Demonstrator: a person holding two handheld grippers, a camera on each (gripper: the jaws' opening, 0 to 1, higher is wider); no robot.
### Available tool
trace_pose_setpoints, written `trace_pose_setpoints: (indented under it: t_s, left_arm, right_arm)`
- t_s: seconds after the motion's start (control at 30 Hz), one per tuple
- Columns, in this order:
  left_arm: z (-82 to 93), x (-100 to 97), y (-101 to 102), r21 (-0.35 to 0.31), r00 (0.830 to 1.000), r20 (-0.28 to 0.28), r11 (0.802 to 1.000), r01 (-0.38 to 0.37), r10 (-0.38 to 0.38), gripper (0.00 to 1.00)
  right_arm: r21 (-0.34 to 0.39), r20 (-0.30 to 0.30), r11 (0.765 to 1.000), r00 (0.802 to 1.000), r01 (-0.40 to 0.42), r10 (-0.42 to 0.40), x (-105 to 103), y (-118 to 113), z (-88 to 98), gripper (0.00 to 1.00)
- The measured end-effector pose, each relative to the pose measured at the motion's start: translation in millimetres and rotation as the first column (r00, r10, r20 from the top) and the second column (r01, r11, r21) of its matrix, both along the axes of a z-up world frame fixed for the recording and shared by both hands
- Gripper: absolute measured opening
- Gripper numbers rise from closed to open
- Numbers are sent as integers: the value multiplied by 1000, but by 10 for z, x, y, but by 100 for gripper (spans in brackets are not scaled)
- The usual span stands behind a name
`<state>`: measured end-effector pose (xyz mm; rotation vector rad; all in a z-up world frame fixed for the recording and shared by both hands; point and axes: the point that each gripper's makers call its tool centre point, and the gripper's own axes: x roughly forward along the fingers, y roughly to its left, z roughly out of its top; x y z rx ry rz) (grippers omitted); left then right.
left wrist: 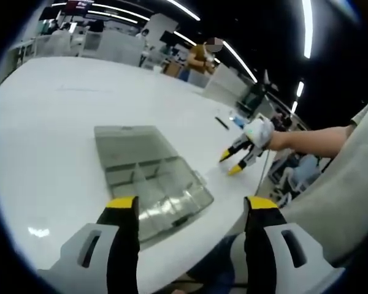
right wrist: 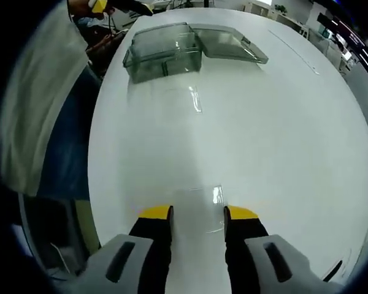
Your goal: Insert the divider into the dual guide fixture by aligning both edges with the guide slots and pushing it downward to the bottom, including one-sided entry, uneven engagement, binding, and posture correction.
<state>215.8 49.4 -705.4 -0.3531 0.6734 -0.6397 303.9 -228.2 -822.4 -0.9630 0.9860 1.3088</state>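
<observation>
Left gripper view: the left hand-held gripper (left wrist: 191, 211) hangs released and empty, just before a clear plastic box (left wrist: 148, 177) with its lid open on the white surface (left wrist: 43, 141); the right hand-held gripper (left wrist: 233, 164) hovers beyond, to its right.

Right gripper view: the right hand-held gripper (right wrist: 198, 214), jaws parted and empty, hovers over the surface (right wrist: 264, 135), with the box (right wrist: 165, 52) far ahead.

Open-plan office or lab floor, big room w/ dark ceiling and long strip lights (left wrist: 236, 58) running across it. Wide white table (left wrist: 61, 122) up front; more white desks and low partitions (left wrist: 116, 46) in rows behind. Monitors (left wrist: 80, 6) hang near the ceiling at the back. A person (left wrist: 203, 56) works at a far desk. Office chairs (left wrist: 294, 174) beside the table edge.
</observation>
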Motion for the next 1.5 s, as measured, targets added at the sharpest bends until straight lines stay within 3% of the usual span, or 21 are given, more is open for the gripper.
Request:
trace_pose_setpoints:
  t_s: [0.53, 0.73, 0.97, 1.5]
  left_arm:
    - [-44, 4, -4, -14, 1000, -10, 1000, -8, 8, 66]
    - [-35, 30, -25, -16, 1000, -12, 1000, 3, -3, 66]
    - [-24, 47, -19, -21, 1000, -11, 1000, 4, -4, 66]
    - [-11, 103, 20, -25, 1000, -22, 1000, 6, -7, 63]
  right_arm:
    - [-52, 3, 998, 1000, -25, 25, 1, 13, -6, 28]
    - [-32, -16, 998, 999, 47, -48, -28, 59, 11, 27]
    - [-35, -7, 998, 999, 51, -51, -49, 102, 31, 27]
    - [40, 54, 998, 997, 55, -57, -75, 537, 346, 27]
